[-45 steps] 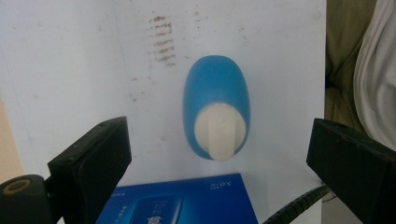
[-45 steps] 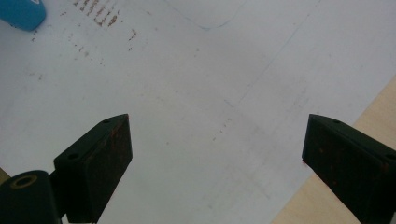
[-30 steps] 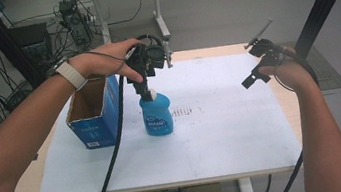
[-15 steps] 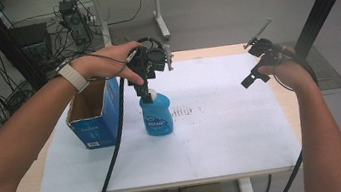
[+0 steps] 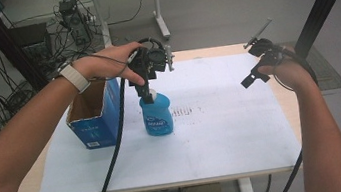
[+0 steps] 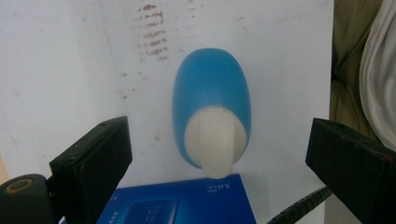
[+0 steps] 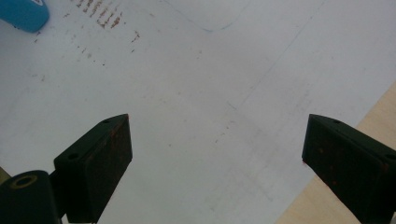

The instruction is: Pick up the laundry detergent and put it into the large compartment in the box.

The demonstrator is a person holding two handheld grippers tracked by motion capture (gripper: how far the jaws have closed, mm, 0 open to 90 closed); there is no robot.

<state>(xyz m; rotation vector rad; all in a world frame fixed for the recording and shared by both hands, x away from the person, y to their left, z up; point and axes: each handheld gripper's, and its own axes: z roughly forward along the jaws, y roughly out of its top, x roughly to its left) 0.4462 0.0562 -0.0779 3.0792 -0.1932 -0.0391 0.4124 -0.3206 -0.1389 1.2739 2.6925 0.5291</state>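
Comparing with half a second back, the high view has barely changed: left gripper [image 5: 150, 91] still hangs right over the white cap of the blue bottle [image 5: 156, 118], left hand [image 5: 113, 63] on top of it, right gripper [image 5: 256, 71] still held up near the far right edge of the white sheet [image 5: 225, 139], well apart from the bottle. Bottle stands upright on the sheet just beside the open blue box [image 5: 96, 119], which sits at the sheet's left edge on the wooden table [image 5: 30, 189]. Jaw gap of either tool hard to read from up here. Left gripper view looks straight down: left gripper [image 6: 219, 154] jaws wide apart, one on each side of the bottle [image 6: 210, 88], cap [image 6: 215, 140] between them but not touched; top of the box [image 6: 187, 200] at the bottom edge and brown smudges [image 6: 152, 32] on the sheet, both clearer here than from above. Right gripper view: right gripper [image 7: 217, 149] jaws wide apart over bare sheet [image 7: 187, 93], nothing between them, a corner of the bottle [image 7: 23, 14] top left, table wood [image 7: 373, 112] at right.
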